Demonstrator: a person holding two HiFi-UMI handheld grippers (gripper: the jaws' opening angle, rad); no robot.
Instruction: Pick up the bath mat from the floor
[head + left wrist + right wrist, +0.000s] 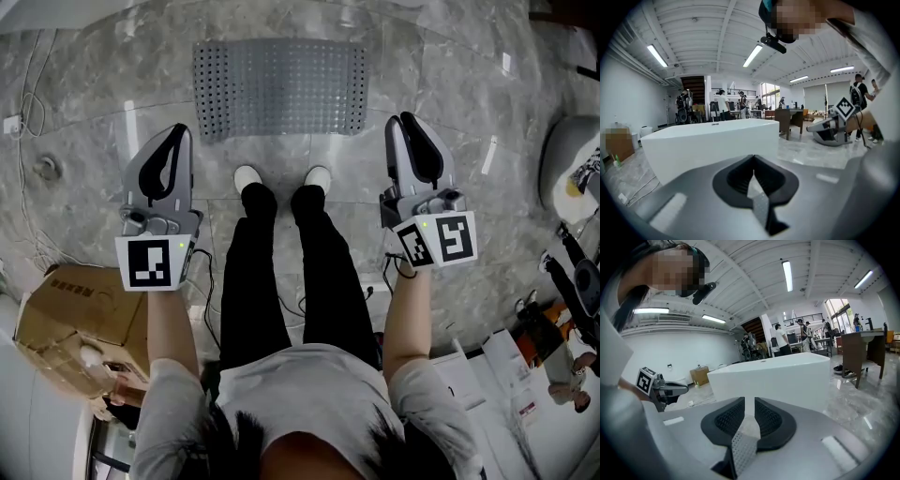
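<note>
We are at the approach: the bath mat [279, 86] lies flat on the marble floor [84, 103], untouched, just ahead of the person's shoes [247, 175]. Both tools hang in the air nearer to us than the mat, one on either side of the legs, pointing forward and a little down.

The left tool [174, 136] has its jaws pressed together and holds nothing. The right tool [408, 122] has its jaws a narrow slit apart and is also empty. The gripper views show the same, with only a white bathtub [708, 140] beyond the jaws.

Next, we judge that both tools must go down and forward to the mat's near edge. The left jaws need to part and the right ones to widen. A flat mat gives little to bite, so one jaw should slide under the edge before closing.
</note>
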